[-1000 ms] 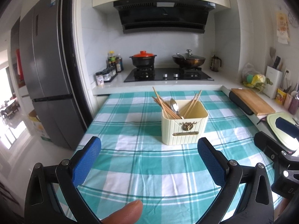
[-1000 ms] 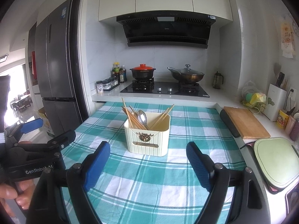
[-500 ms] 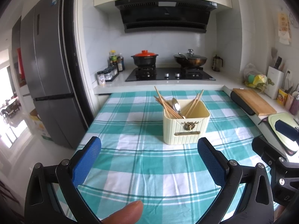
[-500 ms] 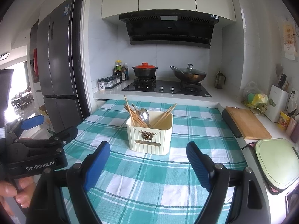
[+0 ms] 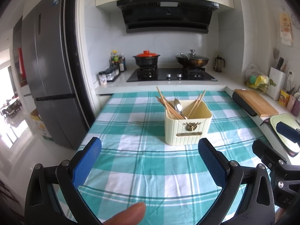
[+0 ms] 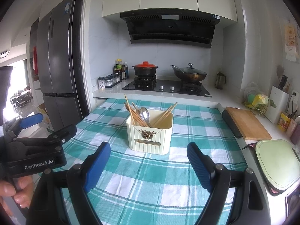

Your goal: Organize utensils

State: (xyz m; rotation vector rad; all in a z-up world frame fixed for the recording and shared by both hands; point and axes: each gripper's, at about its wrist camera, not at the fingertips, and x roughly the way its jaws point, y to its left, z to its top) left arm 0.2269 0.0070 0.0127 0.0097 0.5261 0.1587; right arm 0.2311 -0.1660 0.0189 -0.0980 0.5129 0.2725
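Cream holder (image 6: 150, 133), one spoon (image 6: 145, 114)

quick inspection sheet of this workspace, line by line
surface: table under a teal and white checked cloth, flat.
job's things: cream utensil holder upright mid-table, holding wooden chopsticks leaning both ways and a metal spoon.
clutter: nothing seen loose on the cloth.
grippers: left gripper open, nothing between its blue pads; right gripper open, likewise; both short of the holder.
cables: a cord at the wall socket, far right counter.
surroundings: stove with red-lidded pot and wok; fridge; cutting board.
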